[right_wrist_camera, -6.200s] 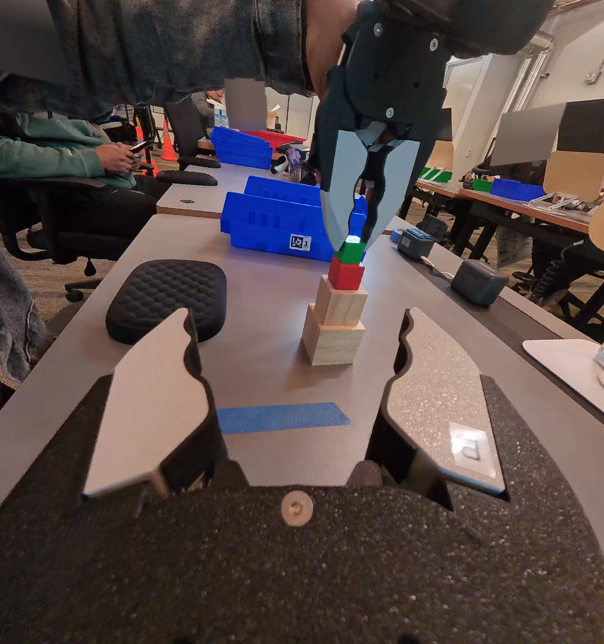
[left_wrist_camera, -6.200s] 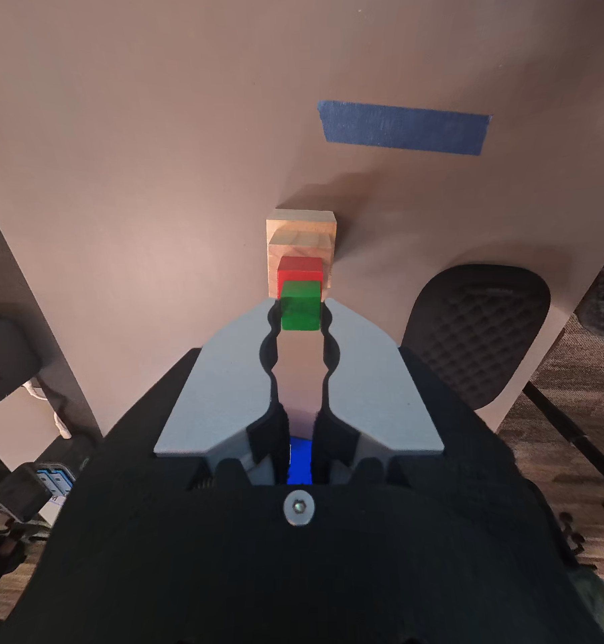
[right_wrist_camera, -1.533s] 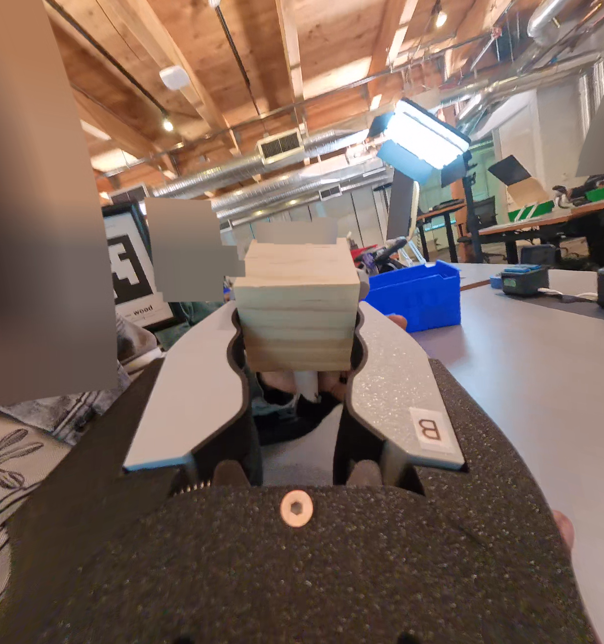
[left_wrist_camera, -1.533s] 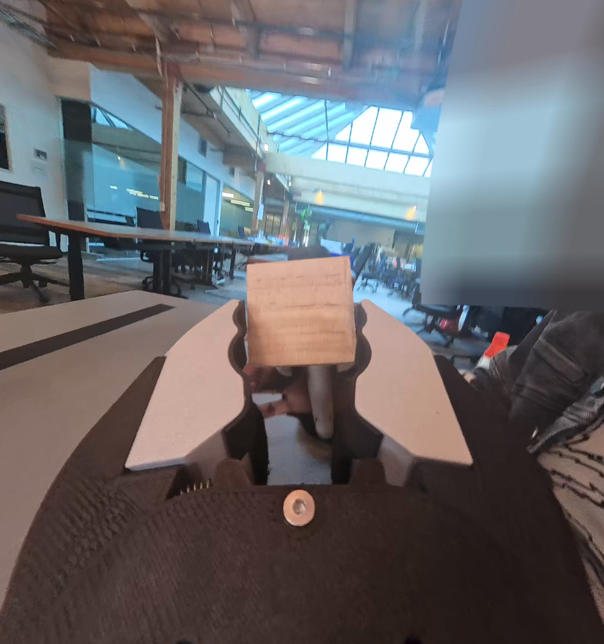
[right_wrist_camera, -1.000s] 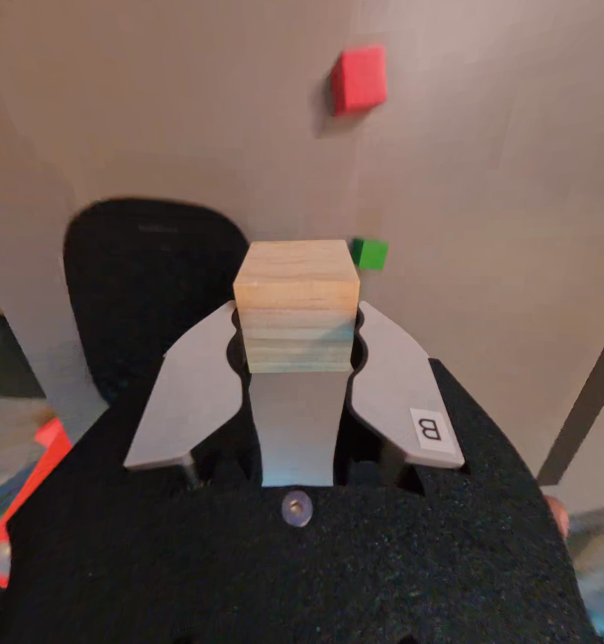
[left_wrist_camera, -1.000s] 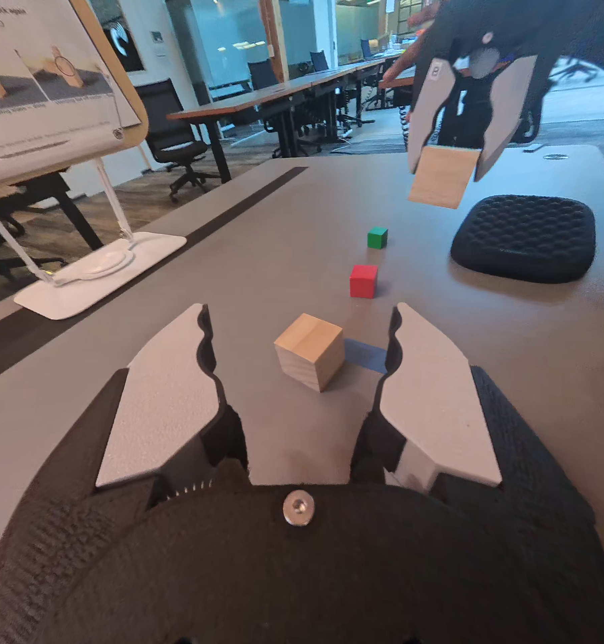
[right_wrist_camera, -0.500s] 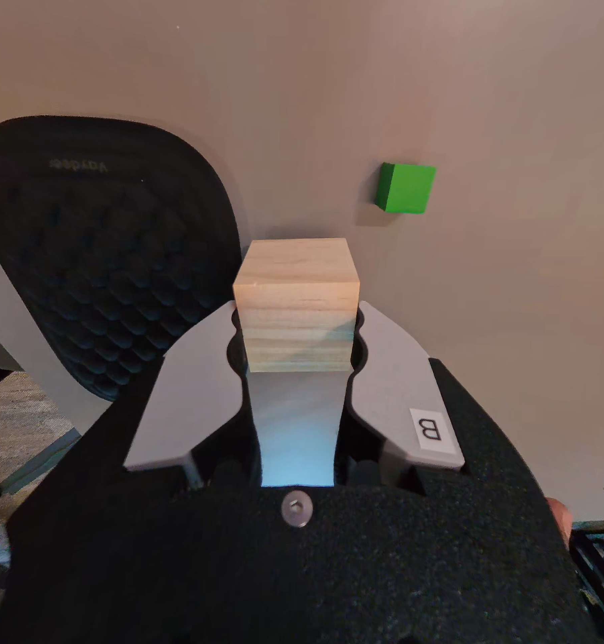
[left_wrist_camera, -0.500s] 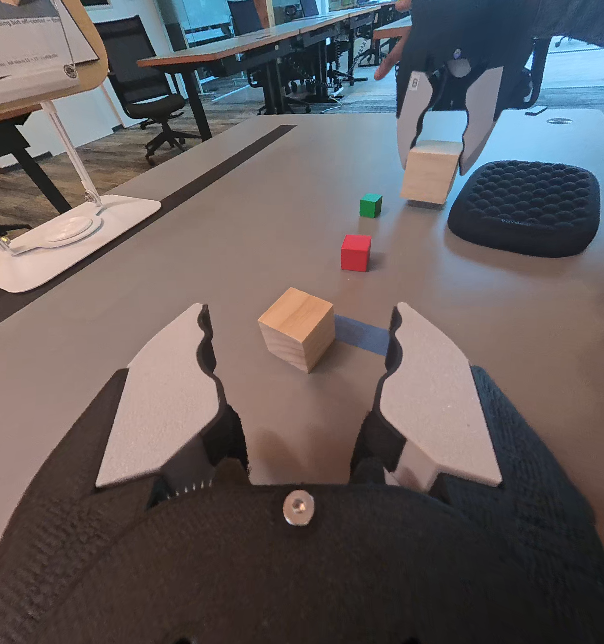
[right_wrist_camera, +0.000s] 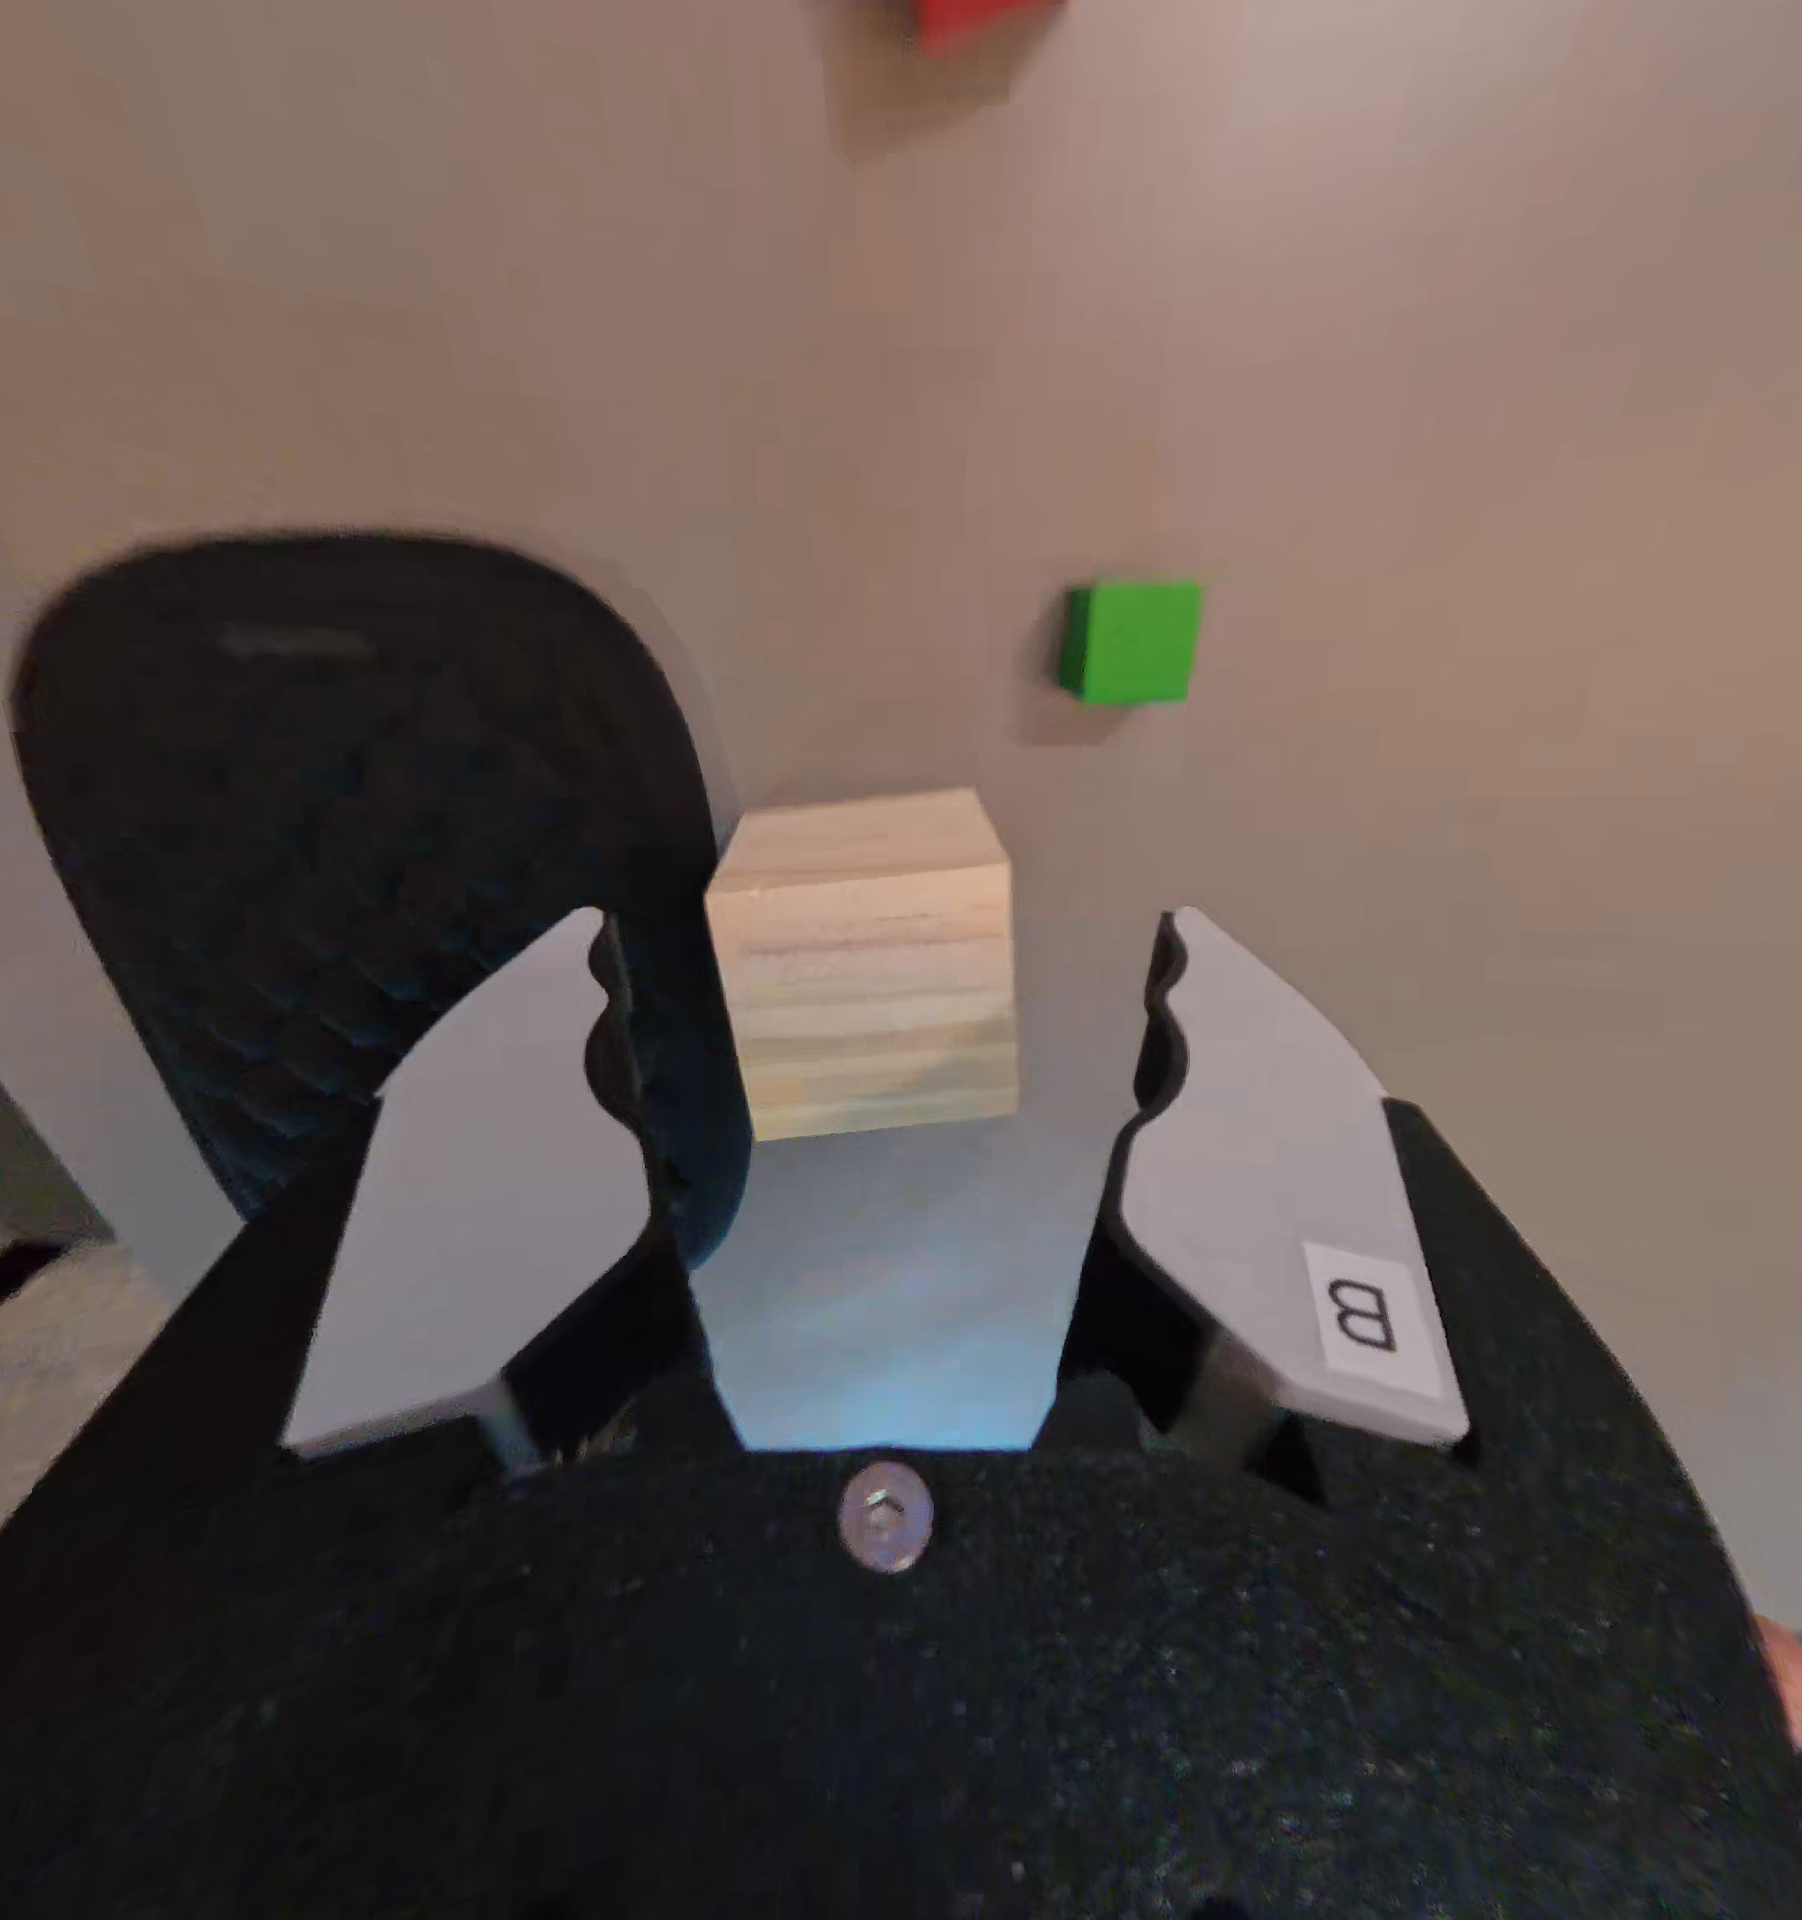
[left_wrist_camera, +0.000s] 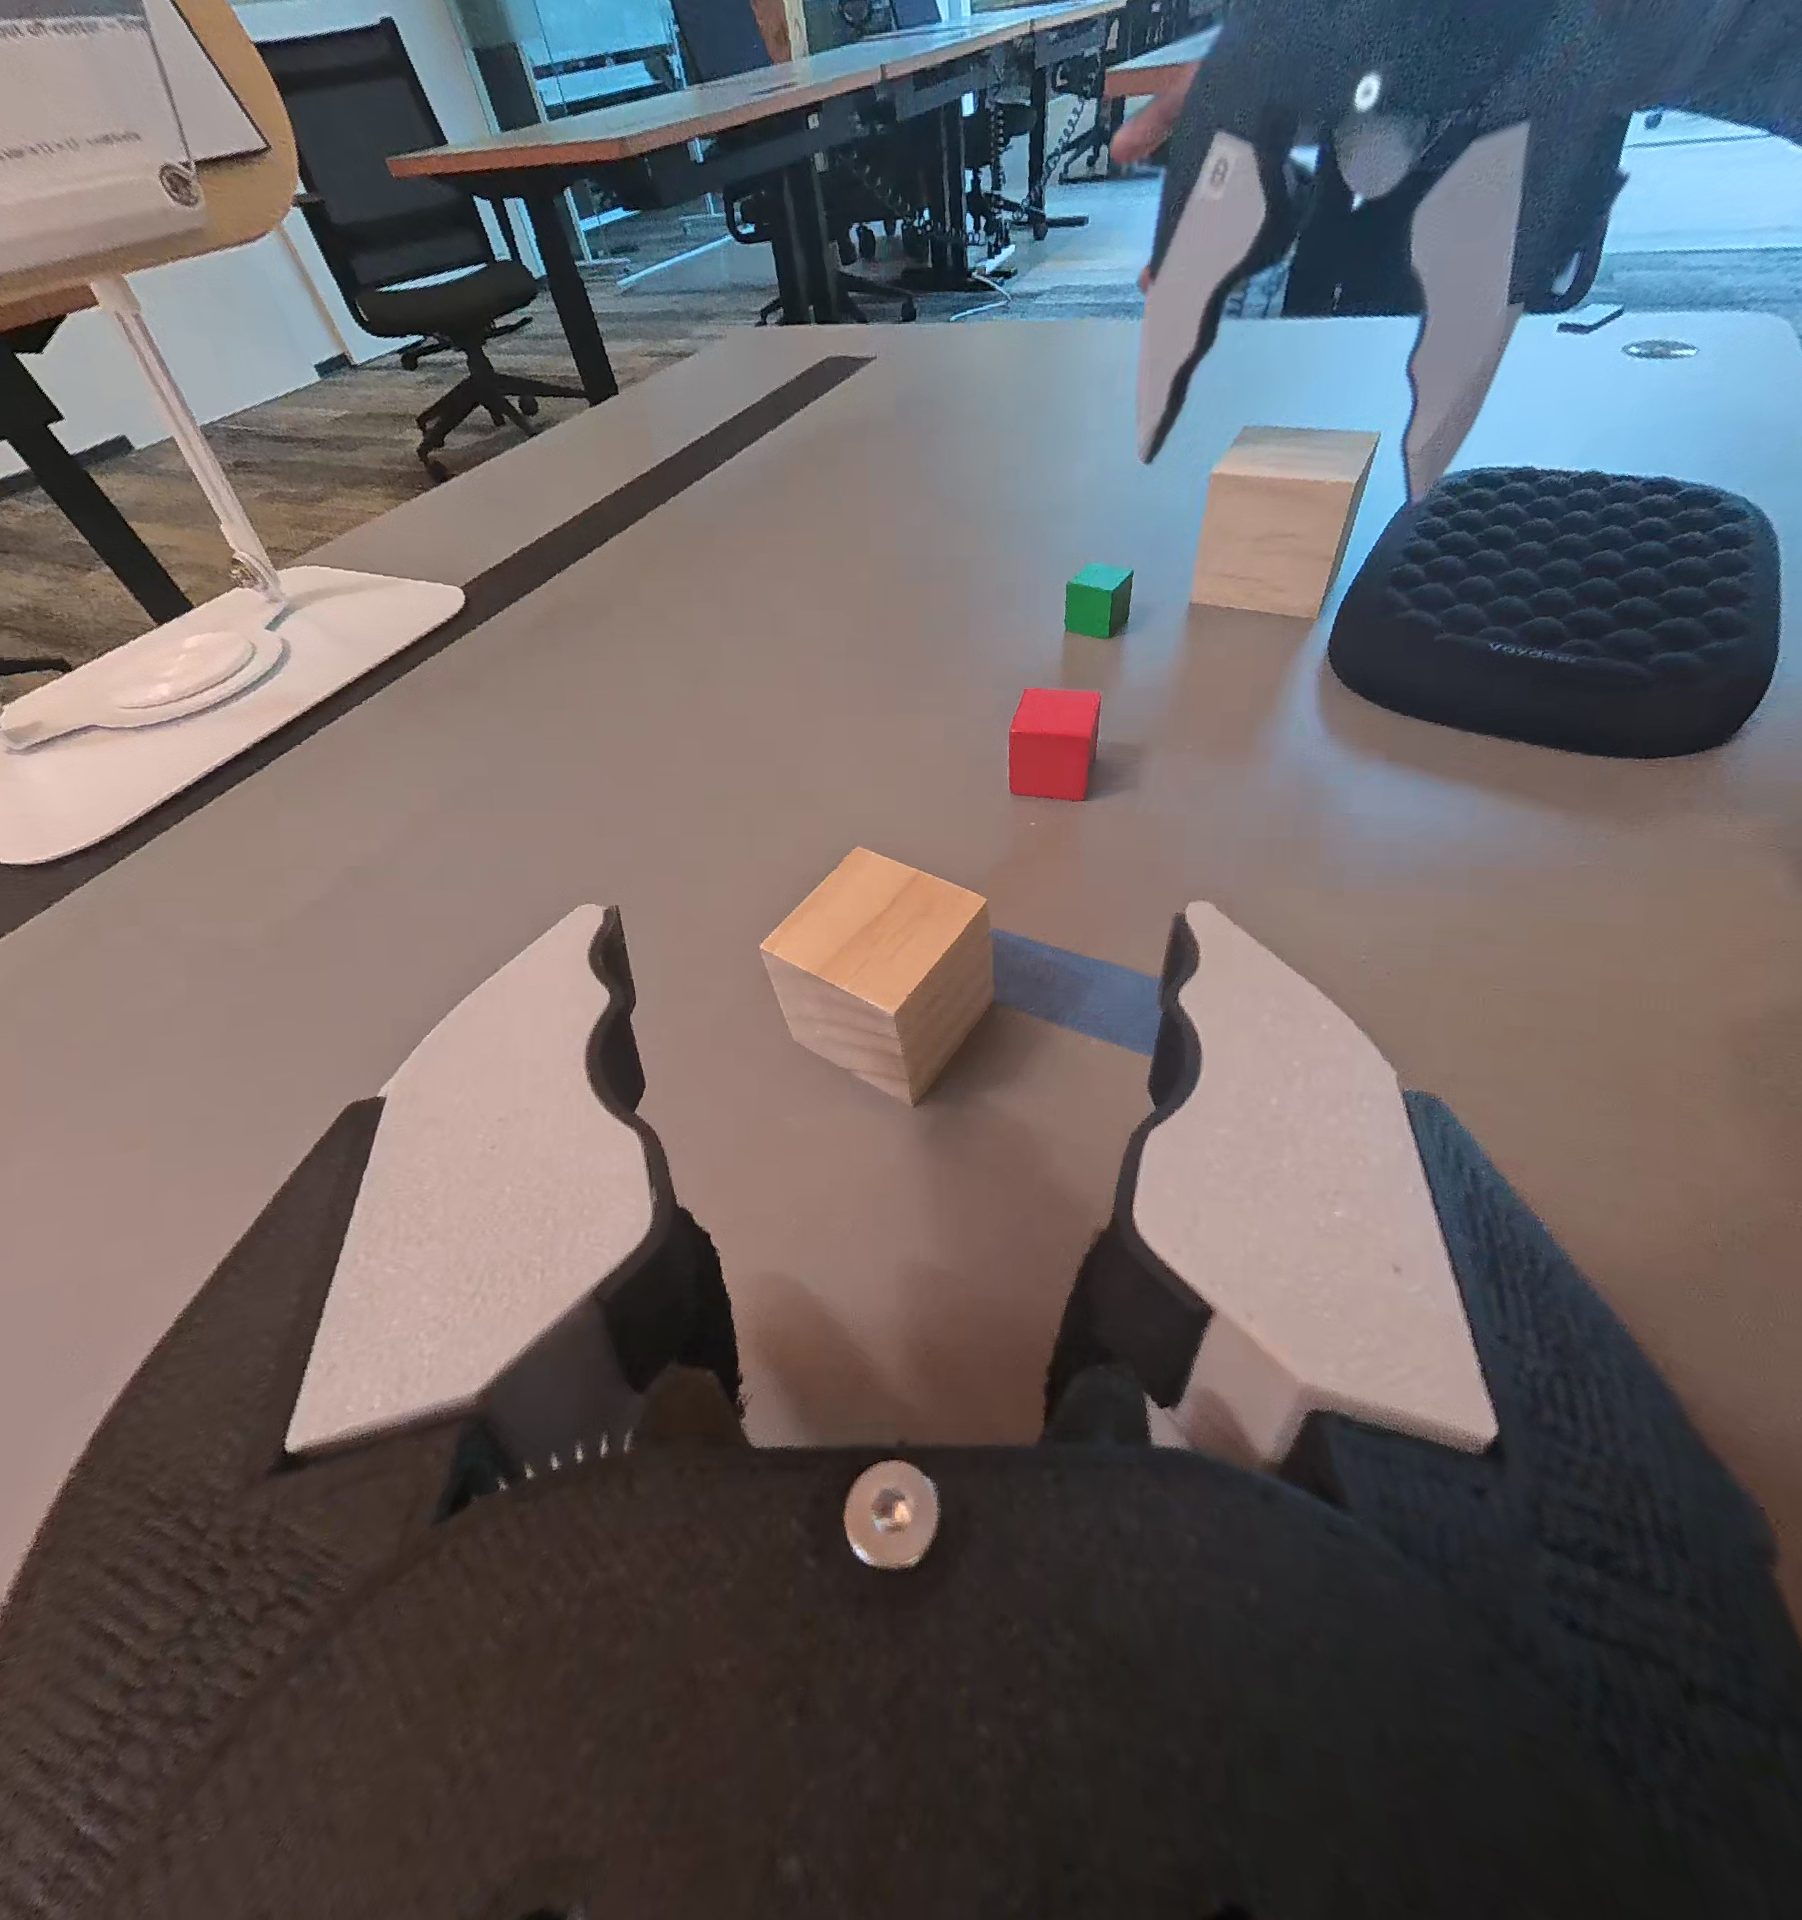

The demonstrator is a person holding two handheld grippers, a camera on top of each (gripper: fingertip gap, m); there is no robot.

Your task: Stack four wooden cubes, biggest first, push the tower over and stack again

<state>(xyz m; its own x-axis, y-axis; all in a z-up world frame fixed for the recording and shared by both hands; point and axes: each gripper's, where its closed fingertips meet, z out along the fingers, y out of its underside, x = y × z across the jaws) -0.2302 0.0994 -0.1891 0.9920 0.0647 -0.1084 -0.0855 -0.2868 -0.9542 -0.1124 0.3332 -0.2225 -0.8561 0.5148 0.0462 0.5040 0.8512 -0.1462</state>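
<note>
Right gripper (right_wrist_camera: 881, 997) spread, bare | above large wooden cube (right_wrist_camera: 866, 987) | table (right_wrist_camera: 1396, 520)

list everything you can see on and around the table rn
large wooden cube: 1, pale wood, beside the black pad
medium wooden cube: 1, tan, partly on blue tape
red cube: 1, mid-table
green cube: 1, near large cube
black pad: 1, table's right
blue tape: 1 strip
white stand: 1, left
desks and chairs: several, background
left gripper: open, empty
right gripper: open above large cube
</note>
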